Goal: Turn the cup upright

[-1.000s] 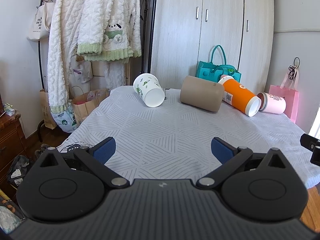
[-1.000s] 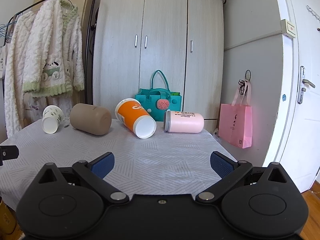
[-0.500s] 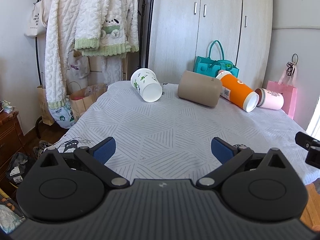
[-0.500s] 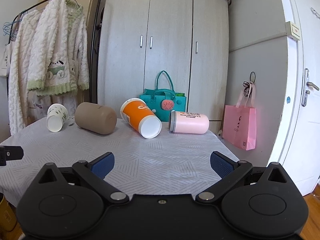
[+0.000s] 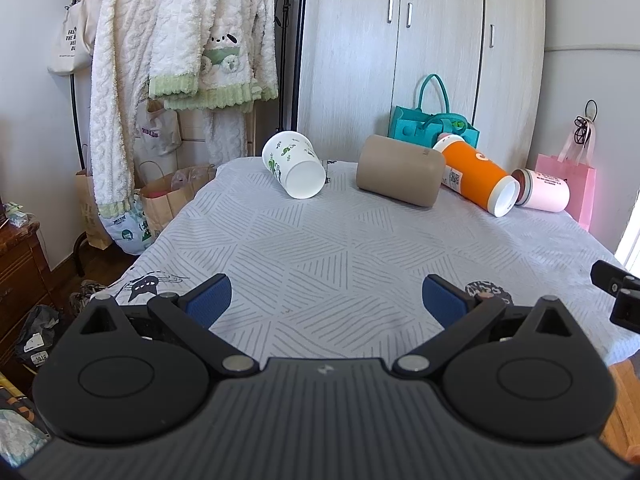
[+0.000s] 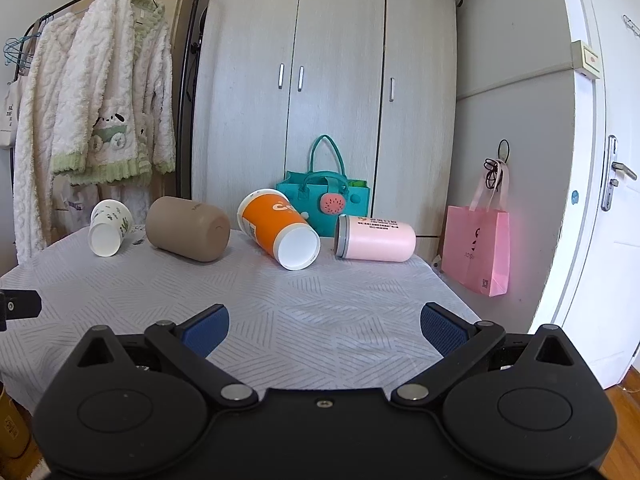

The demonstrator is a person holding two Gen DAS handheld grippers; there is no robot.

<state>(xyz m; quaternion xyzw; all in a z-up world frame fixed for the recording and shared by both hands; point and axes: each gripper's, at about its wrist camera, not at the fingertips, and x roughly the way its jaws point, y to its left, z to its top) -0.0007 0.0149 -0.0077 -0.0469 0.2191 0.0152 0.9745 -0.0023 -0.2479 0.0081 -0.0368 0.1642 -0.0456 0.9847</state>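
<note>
Several cups lie on their sides along the far edge of the cloth-covered table [image 5: 320, 248]: a white cup with green print [image 5: 294, 164] [image 6: 109, 227], a tan cup [image 5: 400, 170] [image 6: 188, 228], an orange cup [image 5: 476, 176] [image 6: 280, 228] and a pink cup [image 5: 544, 190] [image 6: 376, 238]. My left gripper [image 5: 326, 300] is open and empty over the near edge of the table. My right gripper [image 6: 324, 326] is open and empty over the near right part of the table.
A teal bag [image 6: 326, 204] stands behind the cups against the wardrobe [image 6: 320, 100]. A pink bag [image 6: 478, 254] hangs on the wall at the right. A rack with white robes [image 5: 180, 48] and paper bags [image 5: 168, 196] stands left of the table.
Both grippers have moved forward and a little higher toward the table. The cups have not moved. Both stay open.
</note>
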